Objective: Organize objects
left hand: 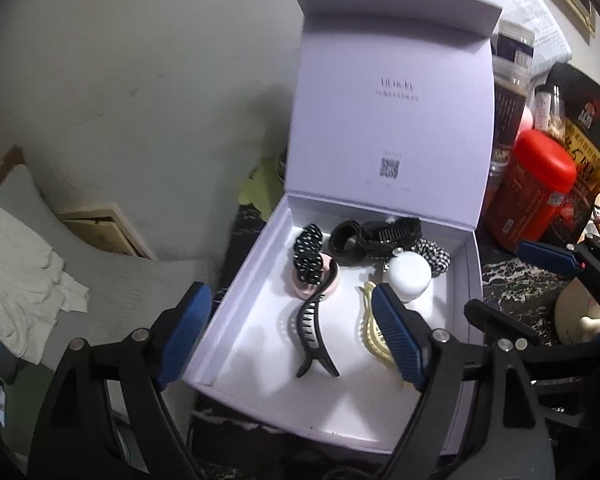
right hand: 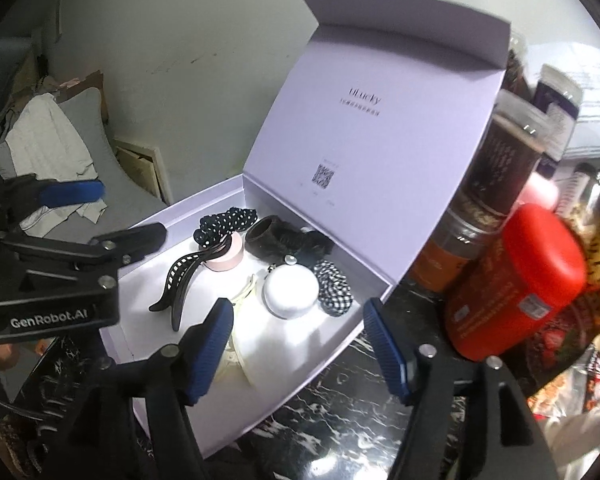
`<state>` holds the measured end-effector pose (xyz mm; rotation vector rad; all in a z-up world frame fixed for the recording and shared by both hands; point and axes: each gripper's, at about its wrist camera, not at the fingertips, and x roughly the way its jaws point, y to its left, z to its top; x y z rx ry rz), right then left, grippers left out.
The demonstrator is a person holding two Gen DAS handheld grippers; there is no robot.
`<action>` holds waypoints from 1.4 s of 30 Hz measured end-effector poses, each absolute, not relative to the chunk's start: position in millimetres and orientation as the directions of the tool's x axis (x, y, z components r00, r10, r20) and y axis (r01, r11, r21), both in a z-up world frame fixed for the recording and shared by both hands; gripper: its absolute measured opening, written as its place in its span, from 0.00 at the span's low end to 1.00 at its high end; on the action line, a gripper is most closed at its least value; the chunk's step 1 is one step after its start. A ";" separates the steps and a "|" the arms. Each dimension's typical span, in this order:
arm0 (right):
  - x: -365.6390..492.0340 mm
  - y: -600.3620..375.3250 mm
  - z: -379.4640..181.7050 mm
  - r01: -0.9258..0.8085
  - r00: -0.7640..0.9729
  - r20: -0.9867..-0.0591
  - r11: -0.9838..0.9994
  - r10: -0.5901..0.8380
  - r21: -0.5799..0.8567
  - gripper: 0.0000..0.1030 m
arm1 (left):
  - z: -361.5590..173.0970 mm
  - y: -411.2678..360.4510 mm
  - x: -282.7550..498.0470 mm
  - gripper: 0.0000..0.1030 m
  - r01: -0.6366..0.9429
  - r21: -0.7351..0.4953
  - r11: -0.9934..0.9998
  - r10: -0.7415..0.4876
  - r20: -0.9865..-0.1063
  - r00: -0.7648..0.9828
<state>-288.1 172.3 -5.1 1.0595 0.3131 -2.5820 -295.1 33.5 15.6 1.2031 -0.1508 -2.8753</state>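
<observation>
A lilac box [left hand: 236,308] [right hand: 332,344] stands open with its lid [left hand: 392,104] [right hand: 376,128] upright. Inside lie a black claw clip [left hand: 312,332] [right hand: 180,280], a yellow clip [left hand: 372,332], a white round case [left hand: 410,276] [right hand: 290,292], a pink ring [left hand: 312,284] [right hand: 226,258], a polka-dot scrunchie [left hand: 308,252] [right hand: 224,220], a checked scrunchie [left hand: 436,256] [right hand: 334,288] and black hair ties [left hand: 348,240] [right hand: 268,236]. My left gripper [left hand: 292,332] is open and empty over the box's near left part. My right gripper [right hand: 300,344] is open and empty over the box's right edge.
A red canister [left hand: 536,188] [right hand: 528,280] and several jars and packets [right hand: 496,168] crowd the dark marble counter [right hand: 340,400] right of the box. A grey cushion with white cloth [left hand: 32,268] lies left, below the wall. The right gripper shows in the left wrist view [left hand: 560,264].
</observation>
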 end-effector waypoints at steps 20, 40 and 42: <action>-188.9 183.3 51.6 0.364 -0.739 -0.640 -0.925 -0.212 -0.113 0.75 | 58.2 33.7 -189.0 0.84 0.036 0.086 -0.996 -0.083 -0.646 -0.759; -95.9 201.9 62.2 0.351 -0.764 -0.609 -0.929 -0.214 -0.114 0.76 | 63.2 39.0 -93.9 0.84 0.085 0.107 -0.991 -0.133 -0.628 -0.767; -89.6 204.6 59.2 0.347 -0.762 -0.612 -0.931 -0.211 -0.111 0.77 | 57.9 41.0 -85.5 0.85 0.091 0.113 -0.990 -0.142 -0.628 -0.765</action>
